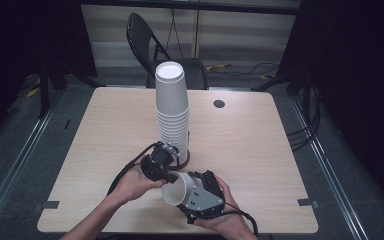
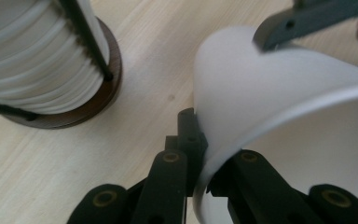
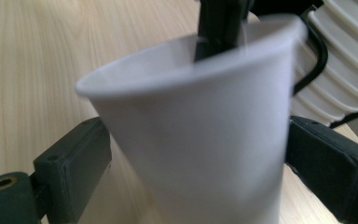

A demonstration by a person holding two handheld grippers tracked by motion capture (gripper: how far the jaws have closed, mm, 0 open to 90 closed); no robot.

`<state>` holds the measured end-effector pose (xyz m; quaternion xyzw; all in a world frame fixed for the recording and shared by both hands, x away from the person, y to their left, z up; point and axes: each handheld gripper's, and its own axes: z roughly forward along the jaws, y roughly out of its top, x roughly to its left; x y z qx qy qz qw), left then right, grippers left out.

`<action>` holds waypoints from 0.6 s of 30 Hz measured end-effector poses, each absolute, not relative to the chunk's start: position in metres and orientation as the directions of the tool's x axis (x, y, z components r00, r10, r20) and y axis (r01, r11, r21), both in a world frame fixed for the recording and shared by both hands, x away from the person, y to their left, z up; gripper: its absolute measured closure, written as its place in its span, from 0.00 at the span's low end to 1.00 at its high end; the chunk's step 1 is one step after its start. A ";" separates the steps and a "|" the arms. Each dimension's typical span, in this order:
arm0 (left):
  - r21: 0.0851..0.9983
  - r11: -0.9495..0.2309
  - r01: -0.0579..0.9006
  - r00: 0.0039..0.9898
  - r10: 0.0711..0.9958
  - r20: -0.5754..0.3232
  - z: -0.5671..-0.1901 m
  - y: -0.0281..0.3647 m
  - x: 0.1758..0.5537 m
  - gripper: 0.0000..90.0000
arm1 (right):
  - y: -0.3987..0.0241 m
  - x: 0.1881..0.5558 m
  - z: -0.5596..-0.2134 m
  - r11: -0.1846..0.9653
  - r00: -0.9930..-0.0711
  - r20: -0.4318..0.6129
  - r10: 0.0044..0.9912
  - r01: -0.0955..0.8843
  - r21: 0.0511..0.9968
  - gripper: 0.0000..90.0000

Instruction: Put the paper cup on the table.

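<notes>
A tall stack of white paper cups (image 1: 172,107) stands upside down on a dark round base (image 2: 98,100) in the middle of the table. In front of it, one white paper cup (image 1: 172,194) lies sideways, held between both grippers. My left gripper (image 2: 205,140) is shut on this cup's rim, one jaw inside and one outside. My right gripper (image 3: 196,154) grips the cup's wall (image 3: 200,140) from both sides. In the high view the left gripper (image 1: 167,175) is just left of the cup's mouth. The right gripper (image 1: 192,187) is behind the cup's body.
The light wooden table (image 1: 105,130) has a small round grommet (image 1: 219,104) to the right of the stack. A black folding chair (image 1: 145,35) stands beyond the far edge. Cables run along the floor at the right (image 1: 300,132).
</notes>
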<state>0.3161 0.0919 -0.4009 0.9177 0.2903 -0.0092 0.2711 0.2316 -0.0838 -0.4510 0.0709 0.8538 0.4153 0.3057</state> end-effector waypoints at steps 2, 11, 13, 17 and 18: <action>0.495 -0.686 0.533 0.835 0.522 -0.175 -0.401 0.090 0.315 0.97 | -0.080 0.231 -0.450 0.640 -0.802 -0.466 0.373 -0.141 0.755 0.09; 0.502 -0.672 0.545 0.827 0.528 -0.191 -0.403 0.087 0.317 0.97 | -0.075 0.234 -0.451 0.633 -0.801 -0.459 0.384 -0.133 0.763 0.08; 0.498 -0.676 0.544 0.830 0.521 -0.199 -0.405 0.085 0.316 0.97 | -0.072 0.234 -0.451 0.624 -0.804 -0.457 0.380 -0.142 0.768 0.08; 0.517 -0.644 0.564 0.816 0.532 -0.229 -0.406 0.088 0.317 0.96 | -0.069 0.233 -0.451 0.631 -0.796 -0.471 0.379 -0.150 0.761 0.08; 0.523 -0.634 0.570 0.813 0.530 -0.242 -0.407 0.089 0.317 0.96 | -0.070 0.234 -0.450 0.624 -0.801 -0.461 0.381 -0.145 0.768 0.08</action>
